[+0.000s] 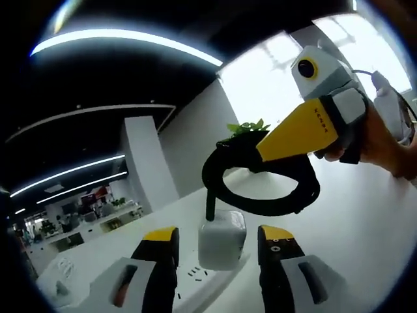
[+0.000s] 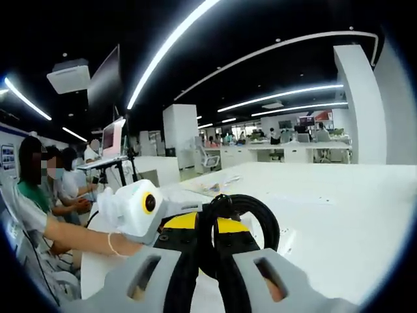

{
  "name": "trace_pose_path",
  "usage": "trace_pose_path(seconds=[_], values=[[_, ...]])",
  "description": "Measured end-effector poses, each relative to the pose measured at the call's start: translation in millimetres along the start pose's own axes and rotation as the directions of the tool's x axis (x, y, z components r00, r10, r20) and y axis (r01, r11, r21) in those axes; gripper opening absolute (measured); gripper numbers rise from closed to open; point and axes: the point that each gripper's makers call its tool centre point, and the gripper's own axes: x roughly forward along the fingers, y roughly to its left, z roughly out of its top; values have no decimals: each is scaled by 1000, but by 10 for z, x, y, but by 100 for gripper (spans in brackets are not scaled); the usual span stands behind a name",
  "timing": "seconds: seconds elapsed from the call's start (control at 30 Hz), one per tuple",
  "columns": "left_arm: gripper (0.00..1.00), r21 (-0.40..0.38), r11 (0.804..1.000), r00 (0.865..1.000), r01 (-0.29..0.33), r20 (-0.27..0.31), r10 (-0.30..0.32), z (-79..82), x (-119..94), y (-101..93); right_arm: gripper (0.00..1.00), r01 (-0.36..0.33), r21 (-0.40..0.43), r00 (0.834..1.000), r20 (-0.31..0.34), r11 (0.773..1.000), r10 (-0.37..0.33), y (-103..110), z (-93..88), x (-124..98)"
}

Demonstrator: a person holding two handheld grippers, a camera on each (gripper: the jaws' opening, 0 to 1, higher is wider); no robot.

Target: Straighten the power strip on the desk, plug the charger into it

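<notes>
the plugging step is judged in hand: the white charger (image 1: 222, 242) is stood upright on the power strip (image 1: 195, 282) on the bench (image 1: 365, 222), between the parted jaws of the left gripper (image 1: 218, 240); the right gripper (image 2: 207, 244) is clamped on the looped black cable (image 1: 260, 176); next, a straight downward press is called for, as the strip's long axis runs diagonally

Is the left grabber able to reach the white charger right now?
Probably yes. The charger sits on the power strip between the left gripper's open jaws, nothing blocking. The right gripper holds the black cable above.
</notes>
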Motion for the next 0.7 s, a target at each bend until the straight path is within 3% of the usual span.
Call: trace_pose_path(seconds=[0.3,0.7], values=[[39,16,1000,1000,22,-15,-22,-32,30,-79,5,-6,3,1000,-2,1000,6,21,-5,6],[28,3,1000,1000,-8,-10,8,-24,19,-3,5,-14,4,1000,-5,1000,14,41,-9,19]])
